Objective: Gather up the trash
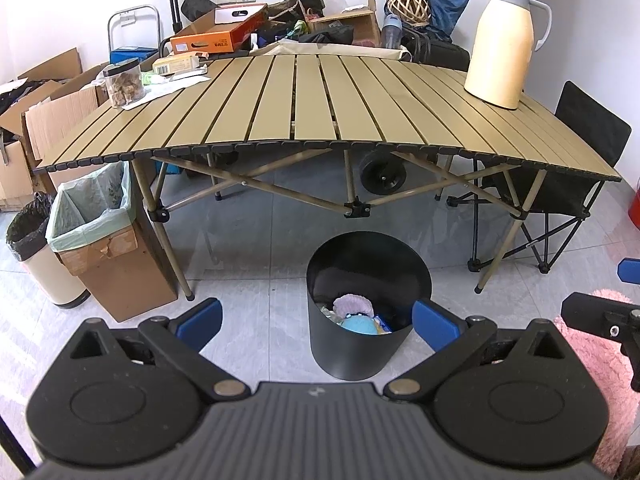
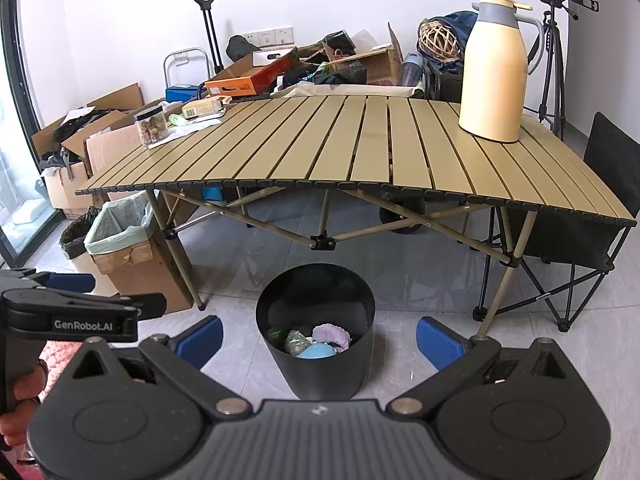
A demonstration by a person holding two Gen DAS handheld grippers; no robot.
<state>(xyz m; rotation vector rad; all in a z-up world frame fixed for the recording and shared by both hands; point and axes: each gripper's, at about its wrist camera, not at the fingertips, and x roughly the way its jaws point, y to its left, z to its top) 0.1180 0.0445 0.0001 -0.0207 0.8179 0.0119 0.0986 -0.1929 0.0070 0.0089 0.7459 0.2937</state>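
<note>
Black round bin (image 1: 362,320) on the grey tiled floor, just in front of the slatted folding table (image 1: 320,100), holding trash (image 1: 358,318): a light-blue ball-like item, a lilac fuzzy piece and wrappers. The bin lies ahead of and between the spread blue fingertips of the left gripper (image 1: 318,322), which grips nothing. The right gripper (image 2: 320,340), likewise spread wide and empty, frames the same bin. A cream thermos jug (image 1: 504,40) stands on the table's right side.

1 table (image 1: 304,96), 1 thermos (image 1: 502,40), 3 bins (image 1: 368,344).
</note>
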